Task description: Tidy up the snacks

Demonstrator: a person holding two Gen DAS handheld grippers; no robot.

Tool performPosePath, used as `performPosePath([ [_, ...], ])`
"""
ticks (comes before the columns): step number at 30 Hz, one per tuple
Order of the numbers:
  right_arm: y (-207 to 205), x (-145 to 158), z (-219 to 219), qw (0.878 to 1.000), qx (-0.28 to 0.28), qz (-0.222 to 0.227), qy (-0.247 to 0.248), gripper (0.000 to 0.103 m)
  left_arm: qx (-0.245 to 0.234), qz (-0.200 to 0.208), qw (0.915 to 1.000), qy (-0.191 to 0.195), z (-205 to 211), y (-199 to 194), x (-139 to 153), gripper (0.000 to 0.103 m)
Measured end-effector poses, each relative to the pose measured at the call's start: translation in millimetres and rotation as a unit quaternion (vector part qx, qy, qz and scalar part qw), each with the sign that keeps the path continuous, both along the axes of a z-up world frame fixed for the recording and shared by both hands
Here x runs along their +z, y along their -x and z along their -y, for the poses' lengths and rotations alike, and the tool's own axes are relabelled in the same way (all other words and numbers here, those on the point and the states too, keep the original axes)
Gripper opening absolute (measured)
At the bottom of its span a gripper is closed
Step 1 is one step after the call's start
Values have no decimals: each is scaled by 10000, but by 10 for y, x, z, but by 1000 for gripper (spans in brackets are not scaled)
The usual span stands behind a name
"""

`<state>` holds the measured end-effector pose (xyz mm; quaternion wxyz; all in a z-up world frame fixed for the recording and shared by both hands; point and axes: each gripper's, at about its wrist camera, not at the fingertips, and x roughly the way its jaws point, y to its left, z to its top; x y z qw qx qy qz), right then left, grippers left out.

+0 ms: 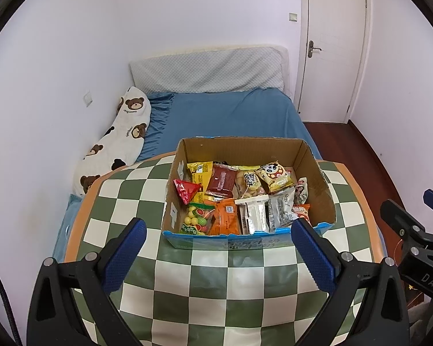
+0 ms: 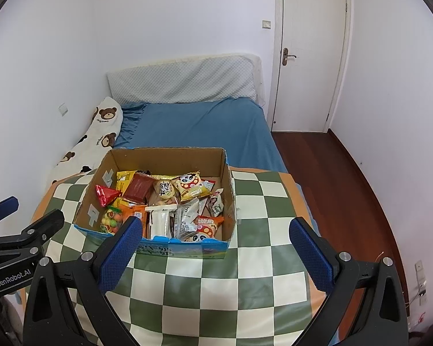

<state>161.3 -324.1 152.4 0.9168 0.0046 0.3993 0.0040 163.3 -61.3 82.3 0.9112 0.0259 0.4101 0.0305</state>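
Observation:
An open cardboard box (image 1: 317,178) with a blue front wall stands on the green-and-white checkered tabletop (image 1: 216,282); it also shows in the right wrist view (image 2: 228,201). It holds several snack packets: a red triangular packet (image 1: 186,190), a dark red packet (image 1: 222,180), a yellow panda packet (image 1: 275,177), an orange packet (image 1: 226,216), silver packets (image 1: 278,209) and a bag of coloured candy balls (image 1: 196,219). My left gripper (image 1: 218,255) is open and empty, just in front of the box. My right gripper (image 2: 215,255) is open and empty, in front of the box's right part.
A bed with a blue sheet (image 1: 225,115), a grey pillow (image 1: 207,69) and a bear-print pillow (image 1: 115,141) lies behind the table. A white door (image 1: 332,46) and red-brown floor (image 2: 340,178) are at the right. The table's orange edge (image 1: 80,213) is at the left.

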Motion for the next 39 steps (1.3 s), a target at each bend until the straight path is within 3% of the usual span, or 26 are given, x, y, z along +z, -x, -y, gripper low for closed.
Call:
performPosePath([
  [39,80,82,51,10000,-65,15,29,103,-102,50,9999,-93,71,77,40,103],
])
